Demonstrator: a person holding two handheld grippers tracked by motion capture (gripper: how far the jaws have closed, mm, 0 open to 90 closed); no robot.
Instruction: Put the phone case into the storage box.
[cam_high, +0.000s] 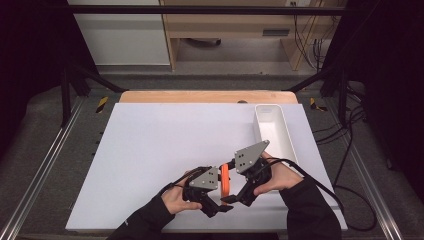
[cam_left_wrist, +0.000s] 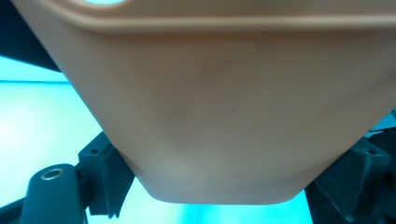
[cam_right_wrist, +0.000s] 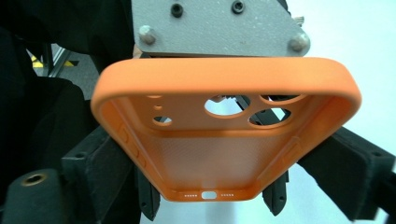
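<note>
- The orange phone case (cam_high: 225, 180) hangs in the air between the 2 hands, low over the near part of the white tabletop (cam_high: 165, 145), its thin edge turned up toward the high camera.
- The left claw (cam_high: 216, 206) is pressed together on the case, pinching its narrow end across the width; in the left gripper view the smooth back (cam_left_wrist: 219, 116) sits between the 2 jaws.
- The right claw (cam_right_wrist: 210, 205) pinches the same case from the other side: its pads press the 2 long edges near the charging-port end, and the hollow inside with the camera holes (cam_right_wrist: 229, 105) faces its camera.
- A 2-sided hold like this probably steadies the soft case for a handover or a turn, since 1 grip alone would let it flex.
- The white bin (cam_high: 272, 131) stands open at the right edge of the tabletop, well apart from the case and just beyond the right hand.
- The tabletop's left and middle are bare, so there is free room to move that way; the near edge lies just under the forearms.
</note>
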